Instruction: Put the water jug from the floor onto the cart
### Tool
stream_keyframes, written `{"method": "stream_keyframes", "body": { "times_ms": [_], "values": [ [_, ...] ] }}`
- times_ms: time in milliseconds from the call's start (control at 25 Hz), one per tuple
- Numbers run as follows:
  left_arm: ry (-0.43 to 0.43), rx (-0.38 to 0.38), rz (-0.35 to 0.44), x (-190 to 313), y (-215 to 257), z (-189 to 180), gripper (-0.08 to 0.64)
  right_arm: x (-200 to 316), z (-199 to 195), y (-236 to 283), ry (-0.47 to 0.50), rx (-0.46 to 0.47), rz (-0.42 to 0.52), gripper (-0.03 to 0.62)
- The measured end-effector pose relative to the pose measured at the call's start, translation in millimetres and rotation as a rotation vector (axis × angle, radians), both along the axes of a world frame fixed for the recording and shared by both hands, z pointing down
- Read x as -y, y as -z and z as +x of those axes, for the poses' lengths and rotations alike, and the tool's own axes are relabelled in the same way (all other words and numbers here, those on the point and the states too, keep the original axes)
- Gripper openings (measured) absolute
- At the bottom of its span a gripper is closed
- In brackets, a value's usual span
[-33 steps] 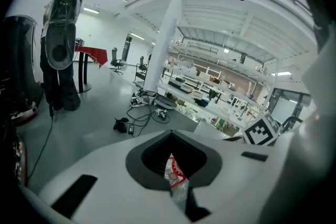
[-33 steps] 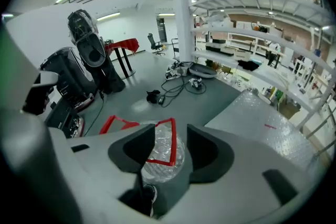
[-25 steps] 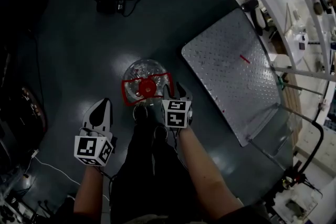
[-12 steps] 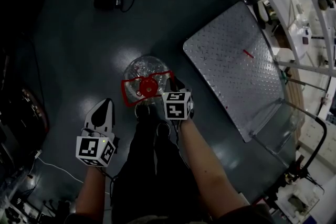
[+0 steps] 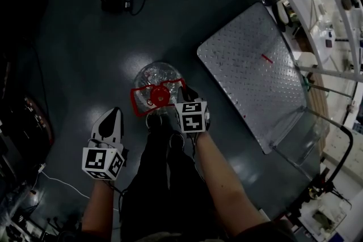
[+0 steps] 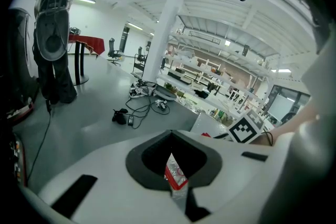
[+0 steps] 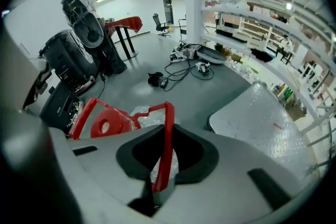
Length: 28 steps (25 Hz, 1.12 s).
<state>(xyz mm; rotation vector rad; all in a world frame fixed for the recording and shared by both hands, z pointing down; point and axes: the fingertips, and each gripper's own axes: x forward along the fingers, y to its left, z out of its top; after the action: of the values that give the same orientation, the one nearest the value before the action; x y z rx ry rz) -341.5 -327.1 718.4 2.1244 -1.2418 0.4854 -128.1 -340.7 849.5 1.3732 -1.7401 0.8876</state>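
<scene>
As the right hand-held gripper's [image 7: 164, 173] jaws are just closing onto the jug's [image 5: 157, 73] red handle [image 7: 168, 134], lifting is becoming possible; the left hand-held gripper [image 5: 112, 115] is idling closed.

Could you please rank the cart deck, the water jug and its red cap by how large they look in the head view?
1. cart deck, clearly largest
2. water jug
3. red cap, smallest

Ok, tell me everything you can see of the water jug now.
The water jug is clear plastic with a red cap and a red frame handle on top. It stands upright on the dark floor, apart from the cart. The right gripper, whose jaws have just been closing, pinches one bar of the handle.
</scene>
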Motion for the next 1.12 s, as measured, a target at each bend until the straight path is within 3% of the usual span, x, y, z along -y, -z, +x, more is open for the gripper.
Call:
{"method": "stream_keyframes", "body": {
  "times_ms": [480,800,1120],
  "values": [
    [0.002,0.014,0.024,5.0,24.0,-8.9,0.009,-14.3,-49.7,57.3,0.11,0.085,0.082,0.035],
    [-0.032,-0.016,0.097,23.8,86.6,-11.6,0.009,-21.3,-19.6,160.6,0.06,0.115,0.164,0.038],
    [-0.187,-0.042,0.206,49.1,153.5,27.0,0.009,-29.2,21.7,274.2,-0.038,0.101,0.272,0.038]
  ]
}}
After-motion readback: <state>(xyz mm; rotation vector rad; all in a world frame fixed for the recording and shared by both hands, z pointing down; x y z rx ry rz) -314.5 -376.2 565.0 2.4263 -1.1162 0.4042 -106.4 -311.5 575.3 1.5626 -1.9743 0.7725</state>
